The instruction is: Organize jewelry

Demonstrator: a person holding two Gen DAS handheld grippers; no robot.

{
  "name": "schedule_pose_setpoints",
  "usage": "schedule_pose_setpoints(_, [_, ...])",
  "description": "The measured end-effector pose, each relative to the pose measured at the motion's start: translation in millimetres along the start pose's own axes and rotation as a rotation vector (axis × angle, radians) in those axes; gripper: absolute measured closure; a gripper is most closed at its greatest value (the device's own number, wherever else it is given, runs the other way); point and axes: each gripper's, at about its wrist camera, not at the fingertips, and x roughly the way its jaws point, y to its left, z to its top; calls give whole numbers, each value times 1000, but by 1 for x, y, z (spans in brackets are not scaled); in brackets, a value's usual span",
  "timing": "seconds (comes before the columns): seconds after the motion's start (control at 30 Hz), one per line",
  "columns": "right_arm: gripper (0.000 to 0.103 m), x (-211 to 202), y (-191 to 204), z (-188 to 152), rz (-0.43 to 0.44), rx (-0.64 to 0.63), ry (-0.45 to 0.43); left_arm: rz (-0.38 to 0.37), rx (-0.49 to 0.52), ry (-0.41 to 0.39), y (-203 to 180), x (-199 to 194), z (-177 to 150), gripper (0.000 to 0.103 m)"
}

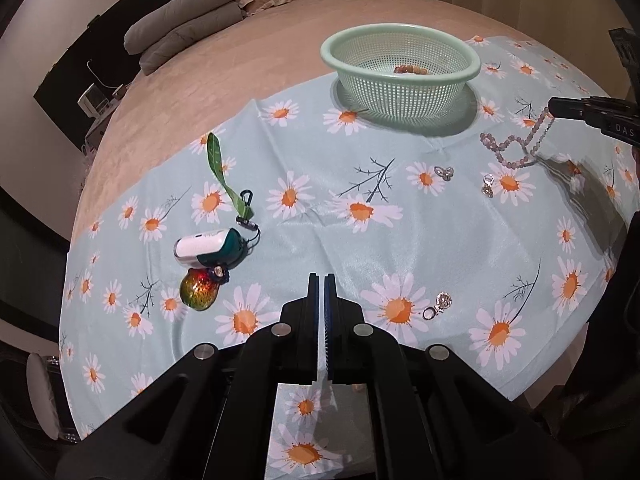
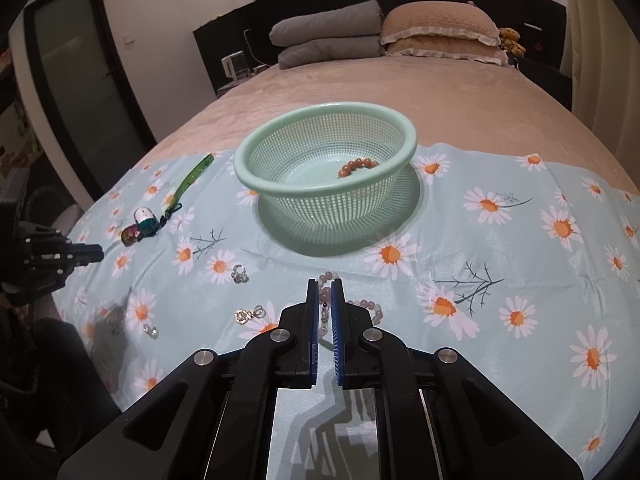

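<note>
My right gripper (image 2: 325, 285) is shut on a strand of pale pink beads (image 2: 326, 312). In the left wrist view the strand (image 1: 516, 148) hangs from the right gripper (image 1: 555, 107), its lower loops still trailing on the daisy cloth. A mint green mesh basket (image 2: 320, 216) stands beyond it, with a brown bead bracelet (image 2: 358, 168) inside. My left gripper (image 1: 323, 280) is shut and holds nothing, raised above the cloth near its front edge. Small silver earrings (image 1: 444, 172) (image 1: 488, 185) (image 1: 438, 306) lie loose on the cloth.
A keychain bundle with a green lanyard (image 1: 218, 176), a white and teal case (image 1: 206, 246) and an iridescent ball (image 1: 199, 289) lies at the left. The daisy cloth (image 1: 400, 240) covers the foot of a beige bed; pillows (image 2: 436, 28) are at the head.
</note>
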Motion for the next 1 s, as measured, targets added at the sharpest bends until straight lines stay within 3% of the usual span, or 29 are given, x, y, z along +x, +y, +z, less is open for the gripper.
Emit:
schedule_pose_setpoints(0.17, [97,-16,1,18,-15,-33,-41,-4,35,-32,-6,-6,21,100])
schedule_pose_setpoints(0.37, [97,-36,3,37,-24,-69,-86,-8,73,-20,-15,-3,23,100])
schedule_pose_setpoints(0.57, [97,-42,4,45,-26,-78,-102,-28,50,9,-12,7,11,100])
schedule_pose_setpoints(0.77, [97,-39,7,43,-21,-84,-89,-67,43,83,-12,23,-21,99])
schedule_pose_setpoints(0.83, [97,-38,8,42,-18,-84,-86,-74,41,113,-13,29,-33,90])
schedule_pose_setpoints(1.0, [97,-36,10,40,-17,-93,-77,-113,58,114,-23,26,-51,43])
